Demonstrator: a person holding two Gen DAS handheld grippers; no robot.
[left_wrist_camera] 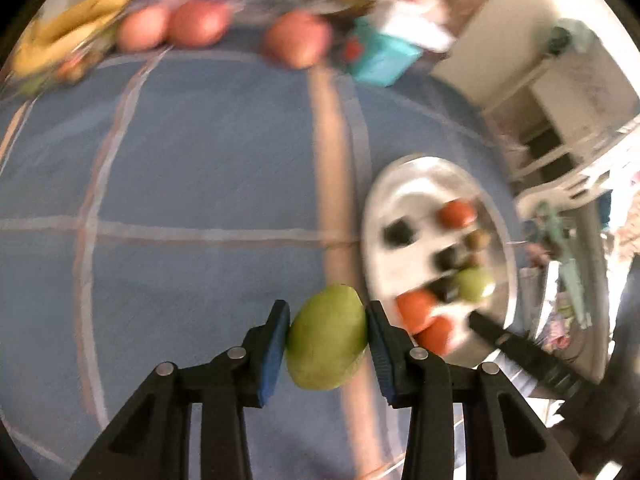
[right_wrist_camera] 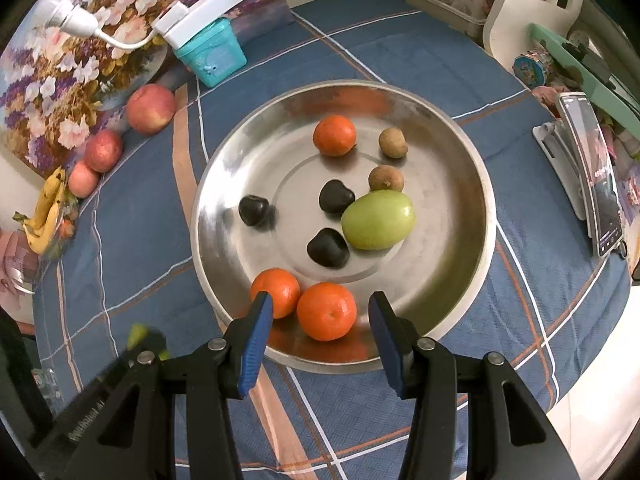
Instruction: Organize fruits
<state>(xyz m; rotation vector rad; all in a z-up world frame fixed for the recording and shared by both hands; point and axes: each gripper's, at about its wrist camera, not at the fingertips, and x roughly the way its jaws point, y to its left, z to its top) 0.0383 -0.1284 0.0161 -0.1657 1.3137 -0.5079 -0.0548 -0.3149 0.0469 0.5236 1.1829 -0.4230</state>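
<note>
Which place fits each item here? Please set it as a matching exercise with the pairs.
Things:
1. green fruit
2. dark fruits
3. apples
4. bananas

Places:
a. in the metal plate
b. on the cloth beside the floral picture
c. between the left hand-held gripper pads
d. at the table edge, past the apples

Pairs: 1-c, 2-a, 3-b, 4-d

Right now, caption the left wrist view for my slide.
Left gripper clamps a green fruit above the blue checked cloth, beside the steel plate of fruit.
</note>
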